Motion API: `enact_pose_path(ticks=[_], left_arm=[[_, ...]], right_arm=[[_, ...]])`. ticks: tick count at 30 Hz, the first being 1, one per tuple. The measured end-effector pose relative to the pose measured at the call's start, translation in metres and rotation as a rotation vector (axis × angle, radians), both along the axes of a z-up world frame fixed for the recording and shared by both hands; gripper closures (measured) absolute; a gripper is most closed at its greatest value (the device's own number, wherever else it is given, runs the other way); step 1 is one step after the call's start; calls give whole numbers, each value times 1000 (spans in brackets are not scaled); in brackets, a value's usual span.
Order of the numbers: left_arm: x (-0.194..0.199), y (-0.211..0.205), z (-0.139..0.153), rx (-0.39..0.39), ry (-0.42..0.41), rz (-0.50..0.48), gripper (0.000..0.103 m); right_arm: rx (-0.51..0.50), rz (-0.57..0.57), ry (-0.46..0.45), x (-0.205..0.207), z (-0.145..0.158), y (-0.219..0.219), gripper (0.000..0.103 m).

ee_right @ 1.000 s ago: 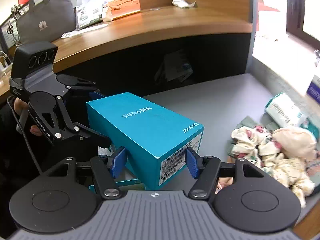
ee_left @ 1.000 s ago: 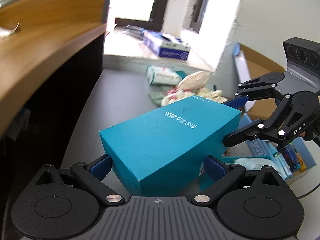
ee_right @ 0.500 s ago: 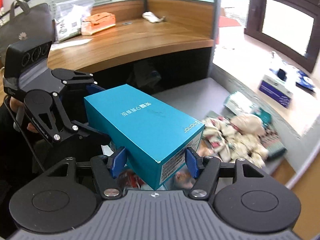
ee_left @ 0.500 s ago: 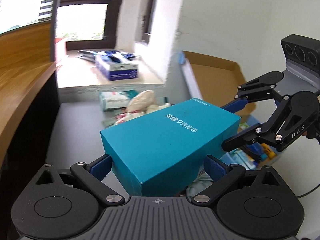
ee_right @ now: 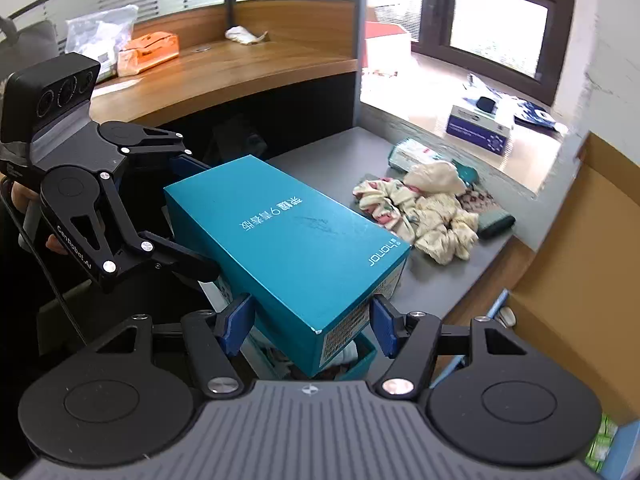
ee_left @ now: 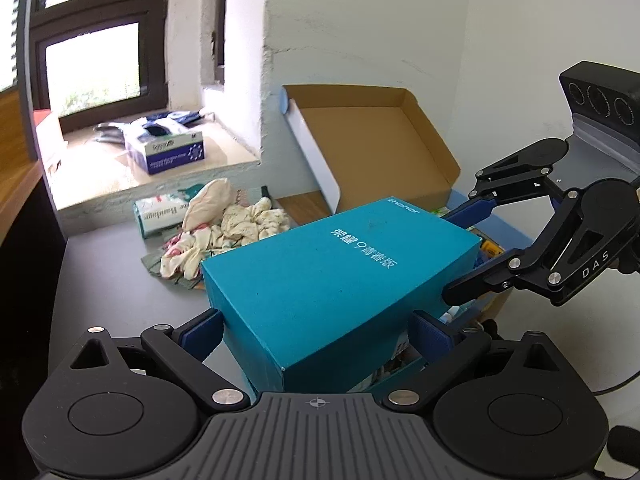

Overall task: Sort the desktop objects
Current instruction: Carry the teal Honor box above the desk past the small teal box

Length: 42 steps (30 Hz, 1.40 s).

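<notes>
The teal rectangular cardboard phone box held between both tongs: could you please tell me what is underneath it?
Under the teal rectangular cardboard phone box sits an open teal tray holding small mixed items; the box covers most of them, so they cannot be identified.

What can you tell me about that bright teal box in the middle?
The teal box is a long cardboard carton, closed, with white Chinese lettering on top, a "honor" logo at one end and a barcode label on that end face. It is lifted above the grey desk, roughly level. The left gripper clamps one end, the right gripper the other, blue pads on its sides.
</notes>
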<state>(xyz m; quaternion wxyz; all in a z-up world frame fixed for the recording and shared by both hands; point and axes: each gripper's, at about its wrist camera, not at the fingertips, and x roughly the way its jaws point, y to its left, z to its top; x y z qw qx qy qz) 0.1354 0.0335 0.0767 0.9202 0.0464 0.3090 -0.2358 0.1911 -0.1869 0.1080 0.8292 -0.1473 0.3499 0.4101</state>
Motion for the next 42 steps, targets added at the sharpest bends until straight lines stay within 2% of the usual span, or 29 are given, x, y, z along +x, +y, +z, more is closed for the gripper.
enact_pose_path(ticks=[6,13,18,26,42], left_arm=[[-14,-5,-8,25,-6,-9,4],[-26,0,-18,6,6,4,4],[-44,-1,-22,26,-5,7,4],[-82,2,-30,58,-18,-8,4],[-152,1,-51,40,-14,-44,4]], right_arm=[[-5,-23,-23,-21,-10,-4,34],[-14,-31,-47,-40,-20,1,34],[-27,-35,-87,-60,-25,6,34],[-25,-53,-96,-98,-38,16,34],[-45,-101,-129,-186,-59,22,34]])
